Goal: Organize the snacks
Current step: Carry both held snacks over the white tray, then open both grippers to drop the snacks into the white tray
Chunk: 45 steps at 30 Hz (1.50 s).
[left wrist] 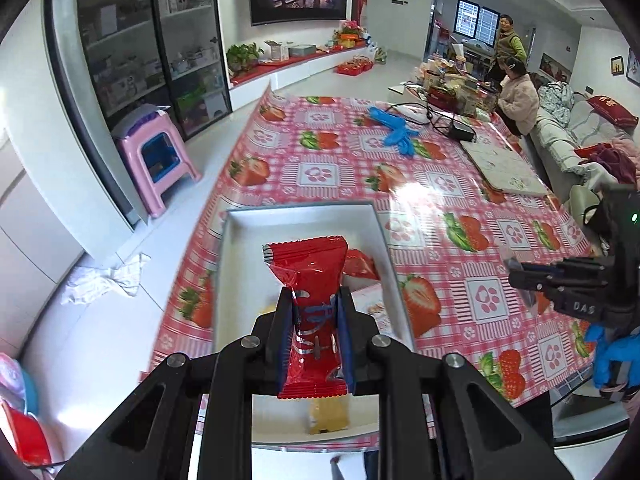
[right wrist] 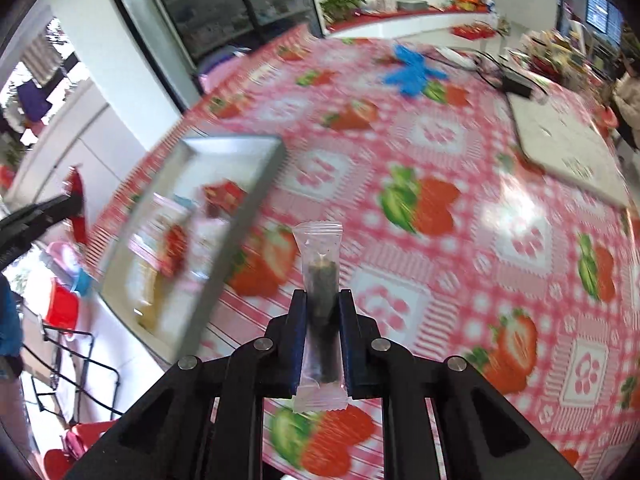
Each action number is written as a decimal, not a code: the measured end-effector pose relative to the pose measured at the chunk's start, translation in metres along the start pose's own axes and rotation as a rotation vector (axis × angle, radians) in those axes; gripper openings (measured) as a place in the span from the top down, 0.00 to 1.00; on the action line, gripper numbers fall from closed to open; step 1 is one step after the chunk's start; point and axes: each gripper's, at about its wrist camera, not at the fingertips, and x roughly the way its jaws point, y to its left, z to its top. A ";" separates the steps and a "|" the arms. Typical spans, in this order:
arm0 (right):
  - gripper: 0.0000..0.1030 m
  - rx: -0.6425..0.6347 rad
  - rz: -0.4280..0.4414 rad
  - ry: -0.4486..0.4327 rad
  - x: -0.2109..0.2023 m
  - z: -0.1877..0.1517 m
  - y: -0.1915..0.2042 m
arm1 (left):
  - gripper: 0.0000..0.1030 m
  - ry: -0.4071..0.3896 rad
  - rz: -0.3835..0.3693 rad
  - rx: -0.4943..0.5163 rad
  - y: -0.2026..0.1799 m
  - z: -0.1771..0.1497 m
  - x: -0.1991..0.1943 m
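Observation:
My left gripper (left wrist: 314, 300) is shut on a red snack packet (left wrist: 310, 276) and holds it above the white box (left wrist: 240, 248). The box holds another red packet (left wrist: 360, 264), a yellow packet (left wrist: 328, 416) and a pink-white packet (left wrist: 376, 304). My right gripper (right wrist: 323, 300) is shut on a clear packet with a dark stick inside (right wrist: 320, 280), above the strawberry tablecloth (right wrist: 440, 208), to the right of the white box (right wrist: 256, 216). The right gripper also shows at the right edge of the left wrist view (left wrist: 520, 276).
Blue gloves (left wrist: 396, 128) lie far back on the table, with a black adapter and cables (left wrist: 460, 130) and a flat white board (left wrist: 504, 168). A pink stool (left wrist: 156, 156) and a white cloth (left wrist: 104, 280) are on the floor at left. Two people (left wrist: 516, 96) are by the sofa.

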 end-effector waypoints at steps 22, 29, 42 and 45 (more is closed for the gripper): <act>0.84 -0.140 0.124 0.122 0.099 0.079 0.125 | 0.78 0.129 0.061 -0.055 0.025 -0.030 0.095; 0.83 -0.121 0.112 0.170 0.120 0.080 0.123 | 0.16 0.081 0.065 -0.038 0.015 -0.034 0.096; 0.00 -0.176 0.031 0.118 0.094 0.071 0.124 | 0.00 -0.069 0.169 -0.072 0.000 -0.038 0.061; 0.00 -0.174 0.025 0.073 0.078 0.069 0.118 | 0.00 -0.079 0.162 -0.087 -0.002 -0.040 0.049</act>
